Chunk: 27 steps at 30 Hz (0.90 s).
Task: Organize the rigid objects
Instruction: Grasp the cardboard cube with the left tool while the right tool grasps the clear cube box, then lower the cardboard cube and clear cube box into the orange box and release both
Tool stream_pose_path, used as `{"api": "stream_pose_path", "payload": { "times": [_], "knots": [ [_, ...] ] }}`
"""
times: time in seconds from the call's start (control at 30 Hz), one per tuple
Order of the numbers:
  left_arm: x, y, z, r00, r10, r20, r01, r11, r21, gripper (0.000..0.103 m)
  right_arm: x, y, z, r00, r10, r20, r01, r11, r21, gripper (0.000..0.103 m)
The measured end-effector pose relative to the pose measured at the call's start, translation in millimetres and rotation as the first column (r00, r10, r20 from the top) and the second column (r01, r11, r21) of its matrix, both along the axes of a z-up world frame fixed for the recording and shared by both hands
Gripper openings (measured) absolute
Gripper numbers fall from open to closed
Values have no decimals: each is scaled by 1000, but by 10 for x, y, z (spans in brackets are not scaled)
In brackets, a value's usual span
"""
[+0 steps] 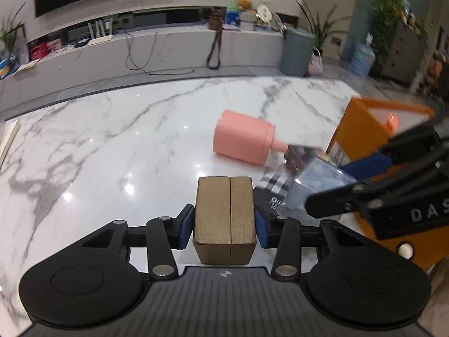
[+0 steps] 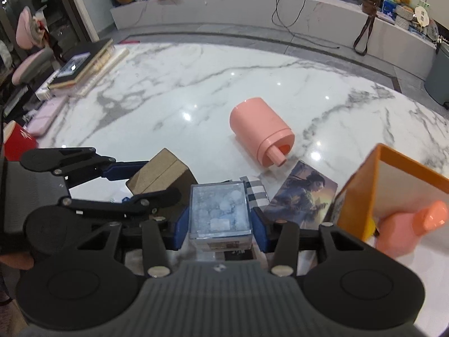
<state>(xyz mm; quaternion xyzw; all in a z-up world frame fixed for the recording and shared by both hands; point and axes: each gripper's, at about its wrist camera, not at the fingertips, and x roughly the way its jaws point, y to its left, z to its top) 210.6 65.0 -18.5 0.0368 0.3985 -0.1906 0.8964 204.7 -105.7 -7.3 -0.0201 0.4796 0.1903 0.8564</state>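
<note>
A white marble table [image 2: 196,84] with grey veins is seen carrying everything. At its right side an open orange box [image 2: 362,196] is set, and a pink object [image 2: 409,230] is seen inside it. A pink cylinder [image 2: 261,132] with a short spout is laid on its side near the middle of the table, well apart from the books [image 2: 81,67] stacked at the far left edge. A picture card [image 2: 303,196] is laid flat between the cylinder and the orange box, beside a checked box [image 2: 256,193].

A brown cardboard box [image 1: 224,219] is clamped in the left gripper [image 1: 224,224], with the blue pads pressed on both of its sides. Whether it is lifted or touching the table cannot be told. A clear plastic box [image 2: 219,210] with pale contents is gripped by the right gripper [image 2: 220,224], with its pads closed against the box's two sides. The two held boxes are close beside each other, in front of the cylinder and left of the orange box.
</note>
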Motion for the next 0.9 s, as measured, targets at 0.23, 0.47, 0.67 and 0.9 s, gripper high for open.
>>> {"api": "stream_pose_path", "payload": {
  "times": [0.23,0.47,0.67,0.9],
  "knots": [
    [-276,-144,476,994,56,96,-49,997,-65,51,-327,-476,410,993,-74,91,69,996,53,47],
    [-522,-895,892,987,-85,136,102,987,-127,51,-641,-1205,769,977,-183,109,168,977,131,46],
    [-520,-1610,972,973,-200,118,214,969,-126,51,-826,-1980,813,944,-311,107,298,947,123,46],
    [-269,-2444,606,962,-271,12,271,955,-125,51,-767,-2677,463,887,-461,27,458,886,78,46]
  ]
}}
